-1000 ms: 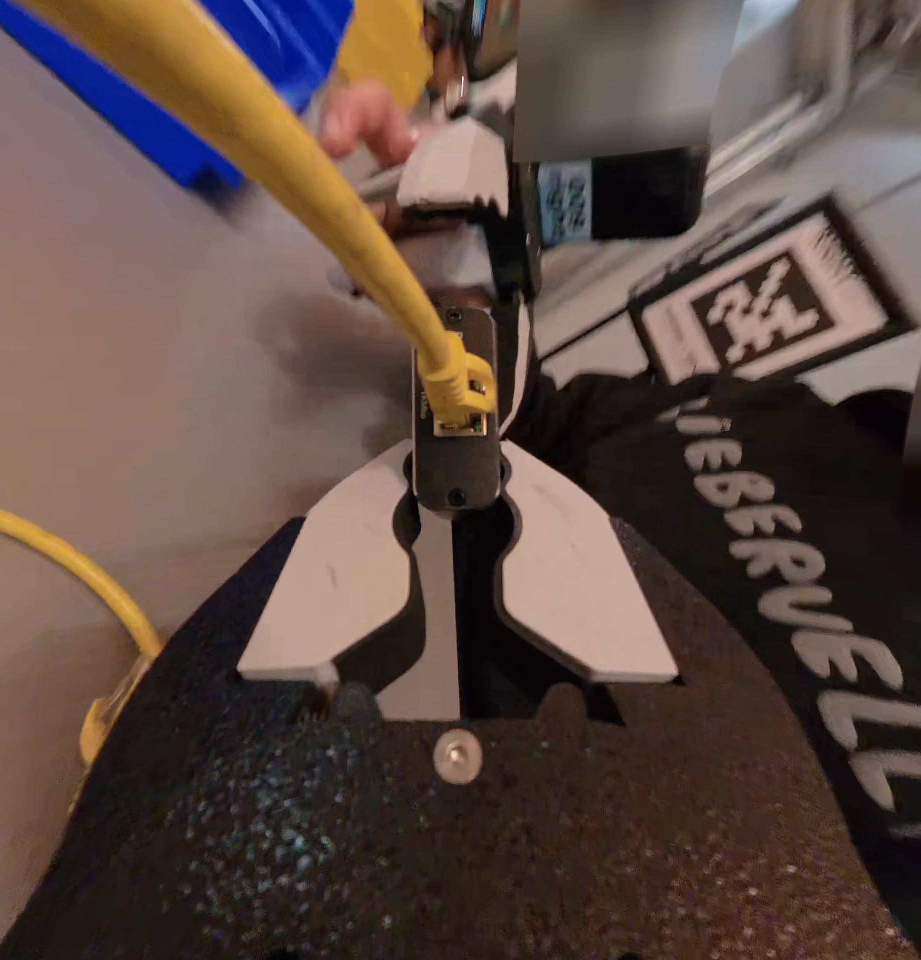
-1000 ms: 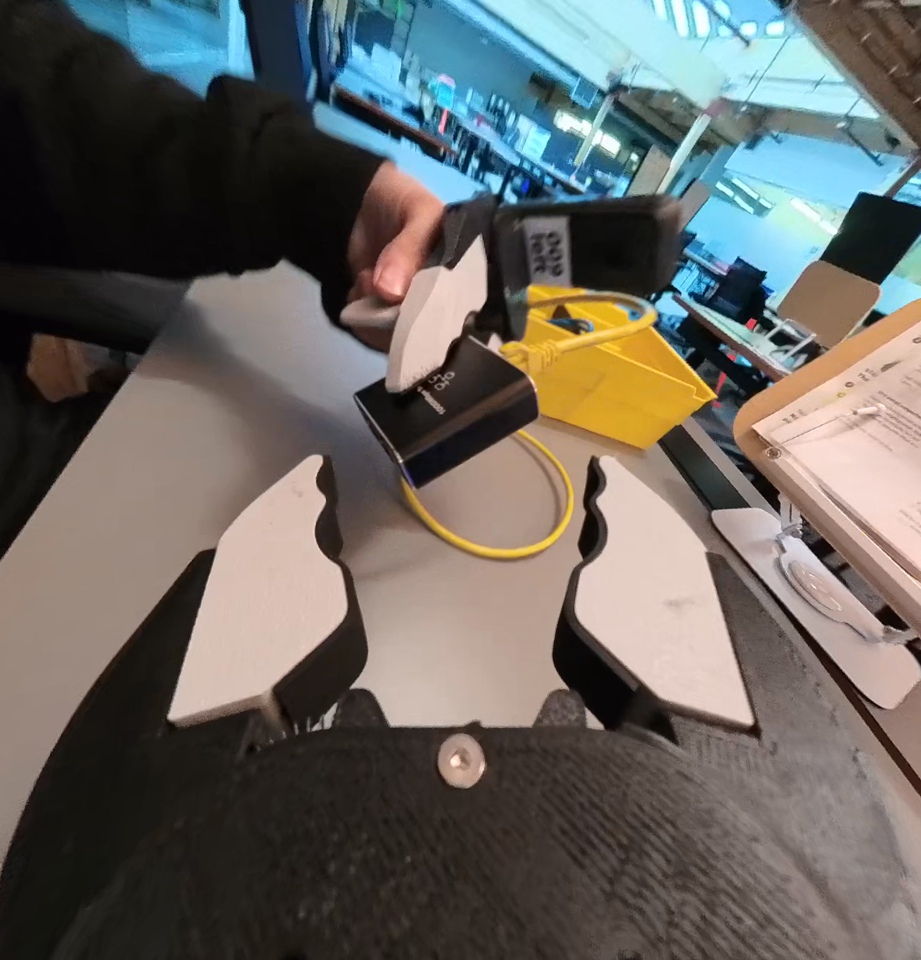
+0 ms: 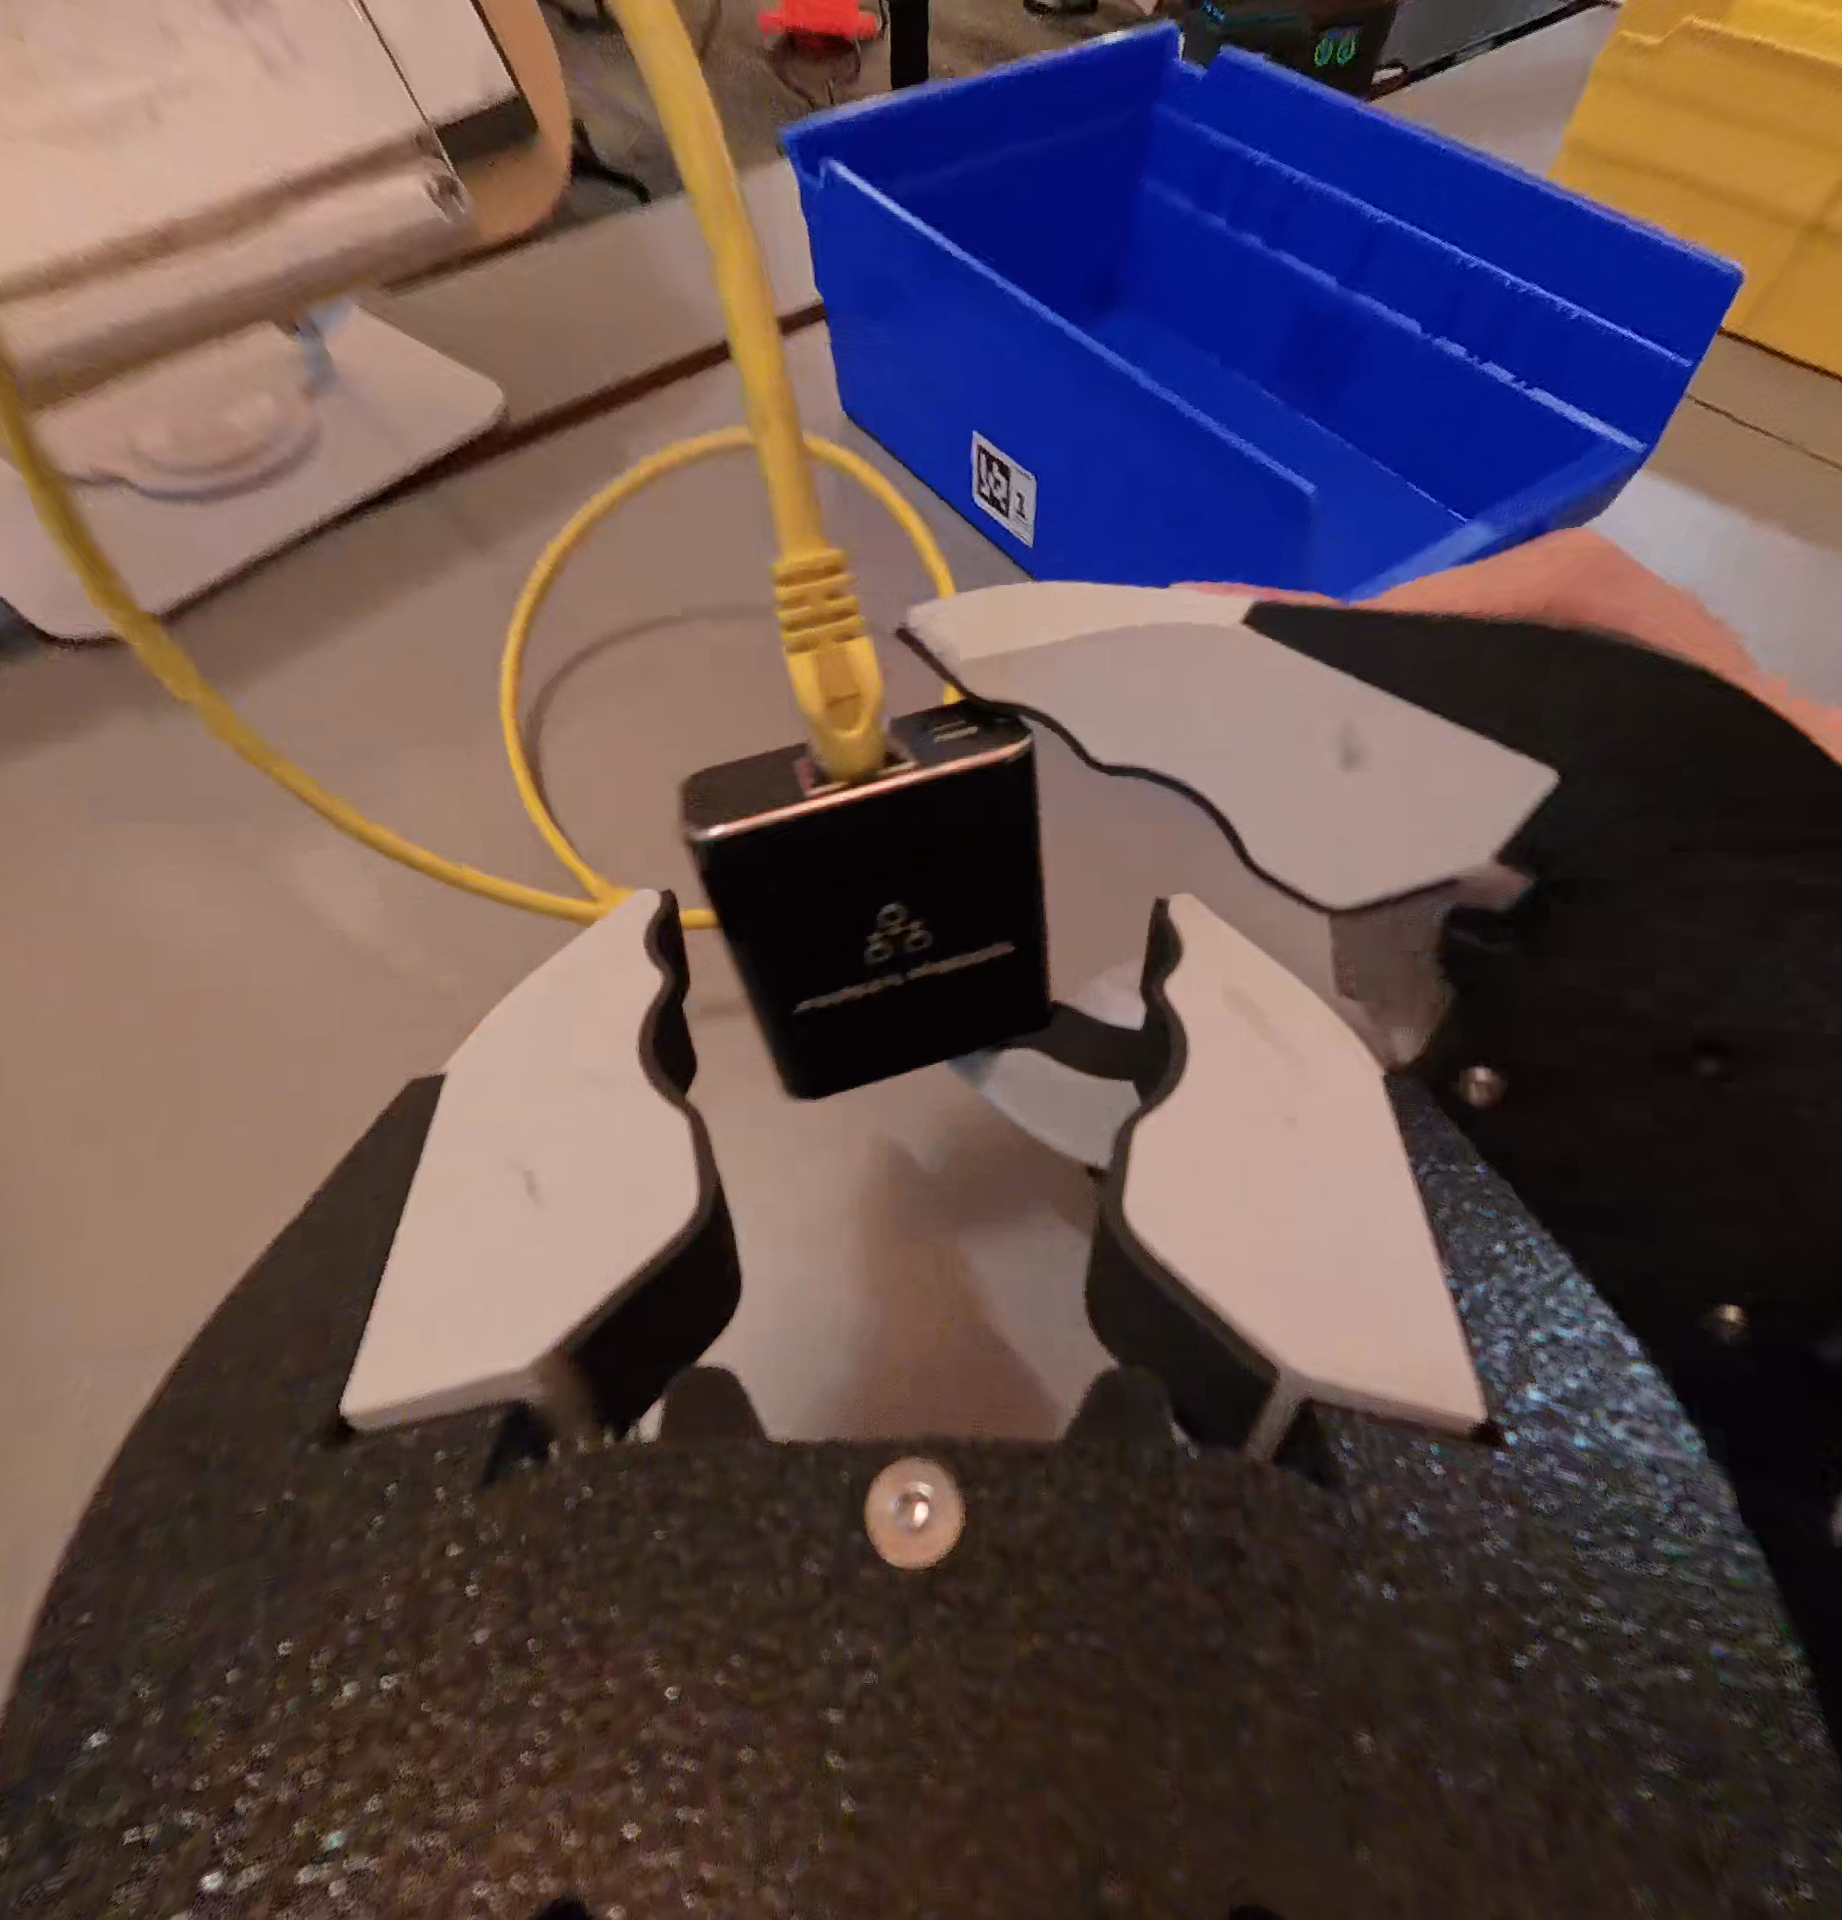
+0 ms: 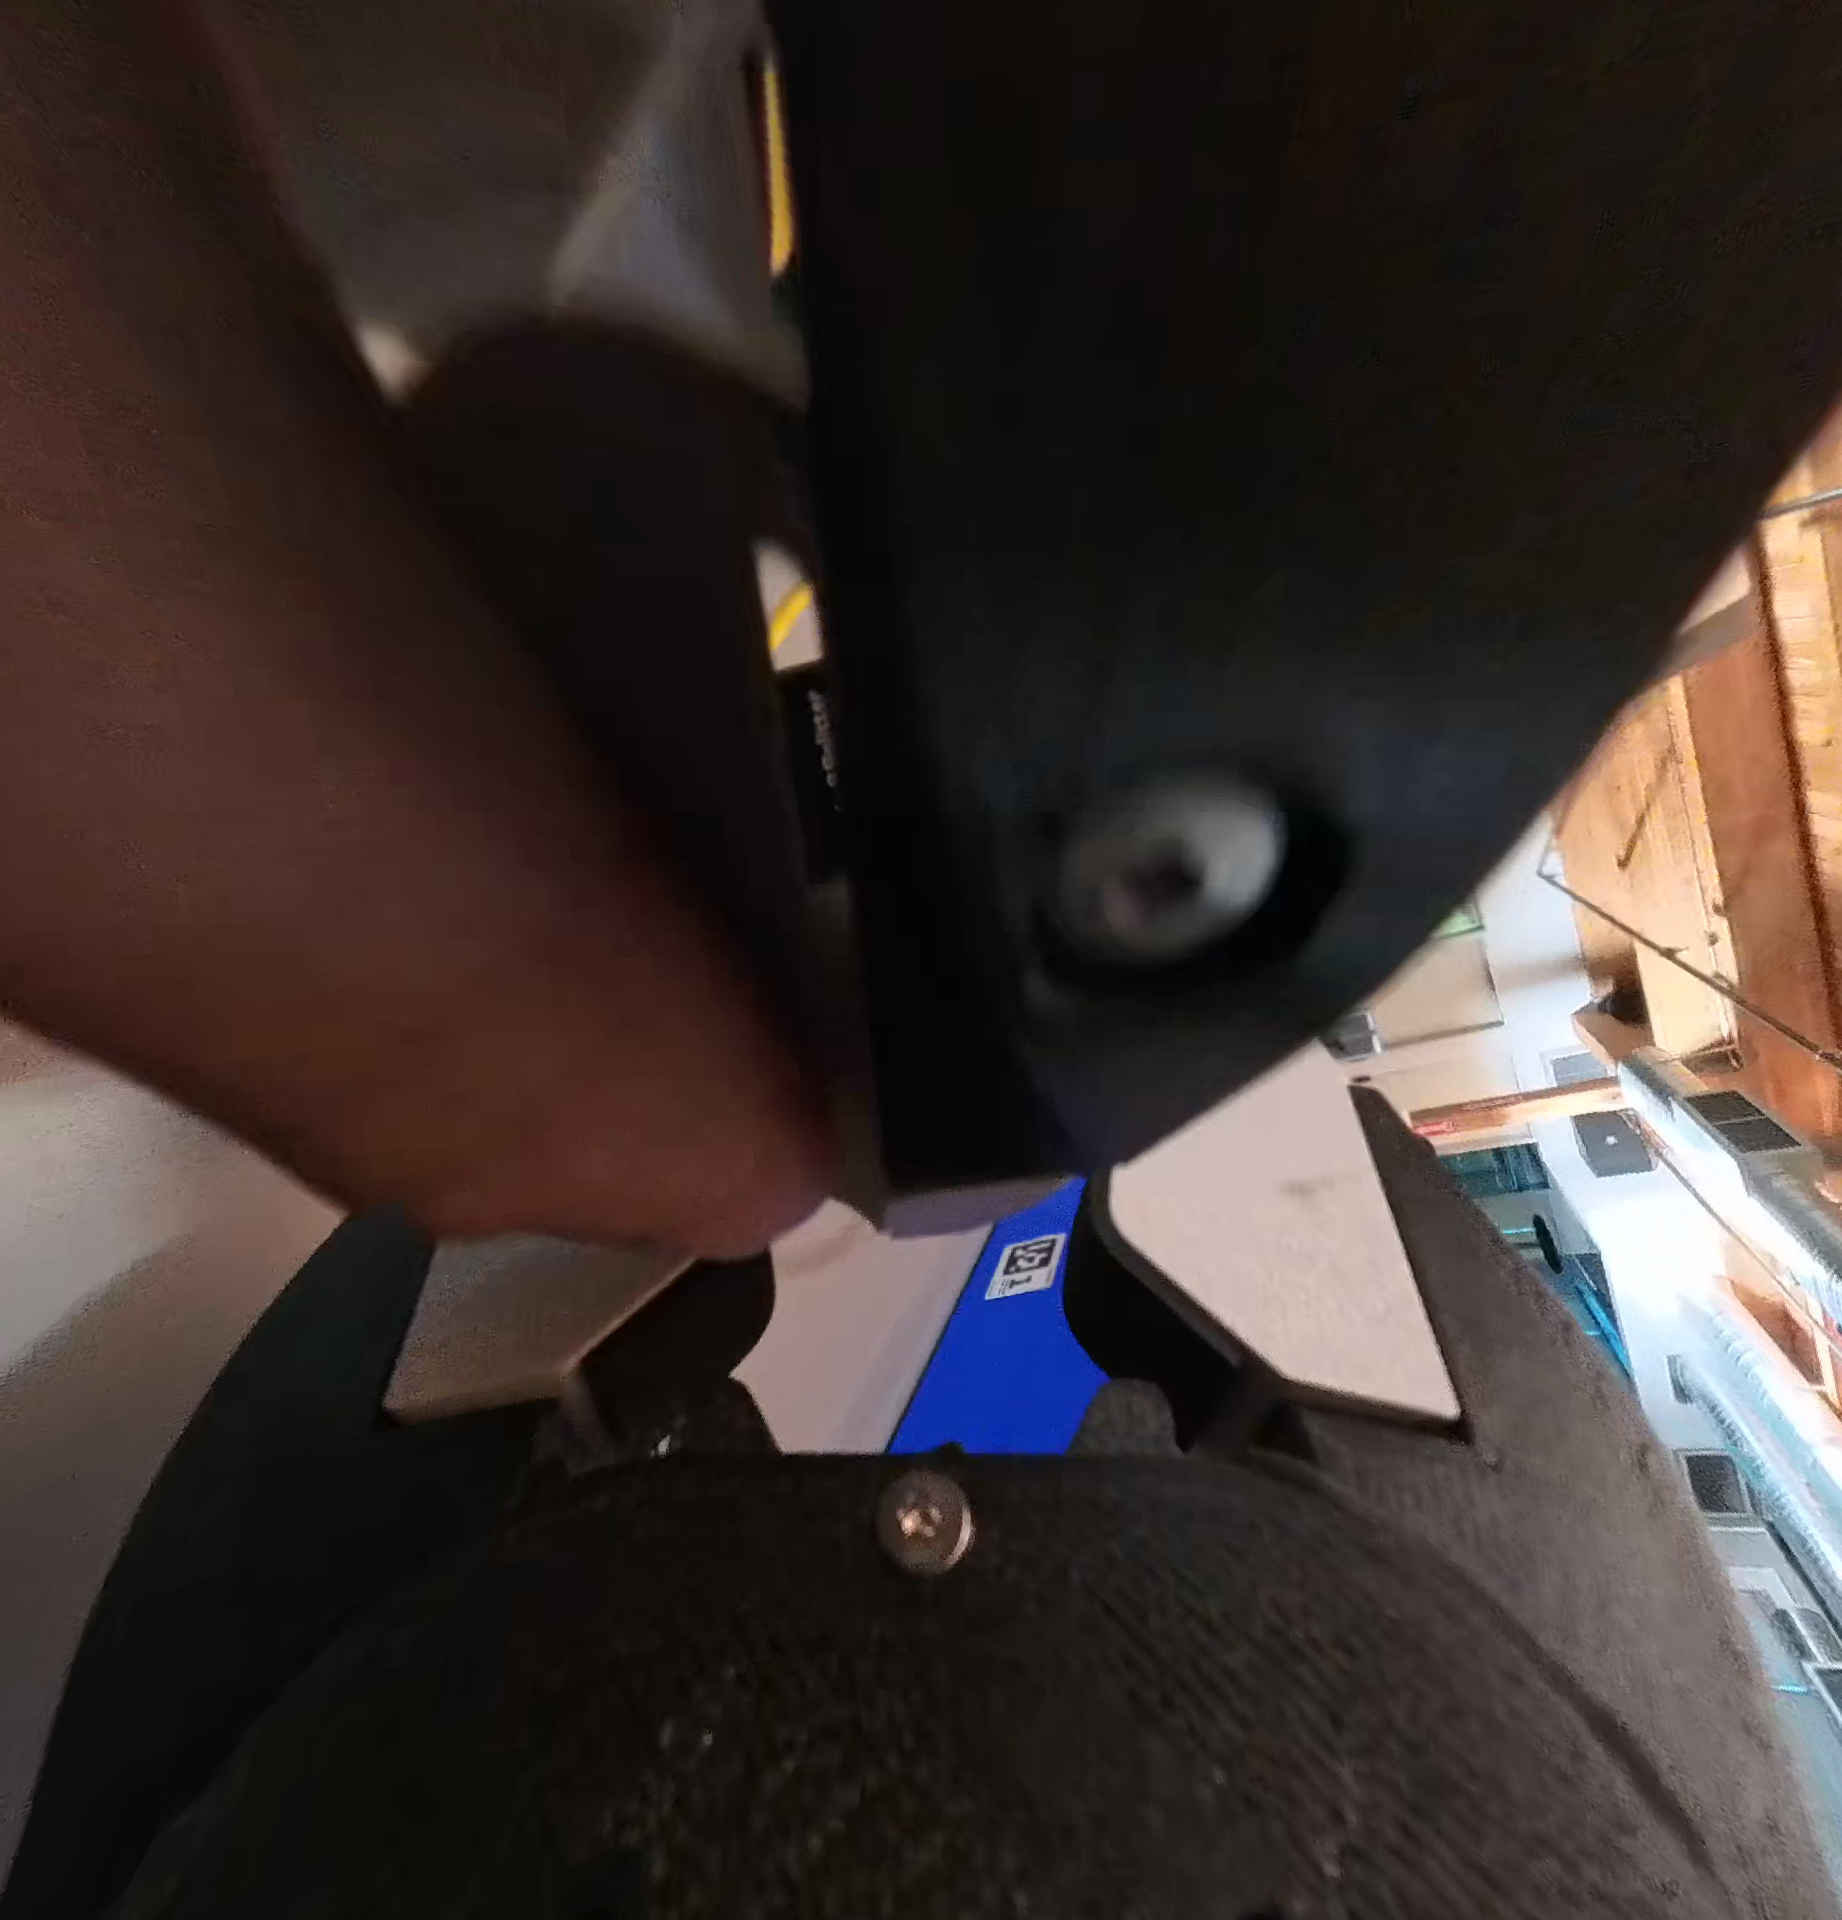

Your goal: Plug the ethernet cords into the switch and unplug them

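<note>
- A white stand base [image 3: 221,436] sits at the far left of the grey counter [image 3: 221,987]
- A yellow ethernet cord [image 3: 761,343] drops in from above and loops on the counter behind the switch; its plug is seated in a port on the switch's top end
- The left gripper [image 3: 915,909] is open, its two white fingers spread to either side of the switch without clamping it
- The black switch [image 3: 875,935] stands tilted between those fingertips, close to the left one – port end up; whether it touches the counter cannot be told
- A blue bin [image 3: 1052,416] stands behind, with a yellow bin [image 3: 1727,156] at the far corner
- The right gripper [image 3: 1073,894] reaches in from the right, fingers apart around the switch's right edge – whether they press it cannot be told
- A hand [image 3: 1623,623] holds that gripper
- The right wrist view is mostly blocked by a hand and the left gripper's dark body
</note>
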The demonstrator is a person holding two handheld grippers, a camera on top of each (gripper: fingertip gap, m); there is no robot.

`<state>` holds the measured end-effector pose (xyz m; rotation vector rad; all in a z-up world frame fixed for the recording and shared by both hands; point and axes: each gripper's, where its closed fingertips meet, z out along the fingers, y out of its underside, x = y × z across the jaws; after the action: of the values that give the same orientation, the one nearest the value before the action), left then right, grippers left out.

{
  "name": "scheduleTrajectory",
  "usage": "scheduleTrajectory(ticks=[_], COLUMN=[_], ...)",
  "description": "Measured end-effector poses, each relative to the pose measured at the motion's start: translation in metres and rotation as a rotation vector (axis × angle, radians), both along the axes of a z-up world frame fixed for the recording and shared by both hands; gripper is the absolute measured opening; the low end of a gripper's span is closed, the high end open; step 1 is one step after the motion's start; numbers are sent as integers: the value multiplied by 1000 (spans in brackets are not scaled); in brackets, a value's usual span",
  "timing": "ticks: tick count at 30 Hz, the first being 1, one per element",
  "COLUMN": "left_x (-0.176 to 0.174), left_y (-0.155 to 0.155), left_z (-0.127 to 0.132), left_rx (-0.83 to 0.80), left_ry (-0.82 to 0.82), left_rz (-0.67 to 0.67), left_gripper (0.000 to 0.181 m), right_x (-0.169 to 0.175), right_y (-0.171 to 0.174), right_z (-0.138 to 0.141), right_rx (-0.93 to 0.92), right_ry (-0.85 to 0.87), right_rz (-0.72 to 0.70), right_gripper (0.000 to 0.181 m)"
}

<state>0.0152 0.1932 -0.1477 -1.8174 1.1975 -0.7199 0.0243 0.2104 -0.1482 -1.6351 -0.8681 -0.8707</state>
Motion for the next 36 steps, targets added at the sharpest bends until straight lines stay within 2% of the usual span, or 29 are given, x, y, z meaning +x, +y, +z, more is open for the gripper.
scheduleTrajectory(ticks=[3, 5, 8, 9, 11, 14, 17, 19, 21, 22, 24, 25, 26, 29, 32, 34, 36], left_x=[3, 1, 3, 4, 1, -10, -17, -17, -15, -14, -11, -9, -8, -9, -11, -20, -29], left_y=[2, 7, 5, 4, 7, 16, 19, 12, 4, 1, -8, -11, -13, -15, -18, -10, -5], left_z=[-5, -7, -8, -9, -3, 7, 22, 30, 33, 32, 27, 27, 26, 20, 34, 52, 60], left_rx=[-66, -27, -47, -66, -2, 159, 329, 461, 593, 643, 703, 727, 734, 670, 613, 447, 132], left_ry=[-22, -16, -46, -62, -97, -53, -14, 12, 59, 86, 119, 109, 99, 57, -121, -278, -441], left_rz=[26, 49, 7, -21, -72, -112, -186, -267, -326, -343, -397, -413, -423, -459, -439, -344, -277], left_gripper=[75, 63, 63, 63, 62, 62, 62, 61, 61, 61, 61, 61, 61, 61, 61, 70, 62], right_x=[0, -1, -1, -2, -13, -13, -8, -11, -20, -23, -31, -31, -31, -32, -25, -12, -3], right_y=[-1, -1, -2, -3, -9, -24, -30, -31, -31, -30, -33, -30, -30, -30, -30, -28, -25], right_z=[3, 4, 2, 4, 6, 22, 43, 51, 48, 44, 48, 45, 42, 38, 53, 63, 66], right_rx=[13, 16, -5, -11, -64, -119, -192, -259, -357, -403, -458, -458, -455, -485, -397, -310, -245], right_ry=[-49, -59, -53, -21, 90, 509, 1080, 1432, 1670, 1754, 1896, 1938, 1933, 1923, 2022, 2129, 2206], right_rz=[-18, -19, -3, 31, 198, 372, 478, 546, 636, 662, 786, 775, 788, 772, 808, 821, 781], right_gripper=[69, 69, 69, 69, 69, 95, 101, 86, 70, 52, 40, 25, 25, 24, 24, 24, 24])
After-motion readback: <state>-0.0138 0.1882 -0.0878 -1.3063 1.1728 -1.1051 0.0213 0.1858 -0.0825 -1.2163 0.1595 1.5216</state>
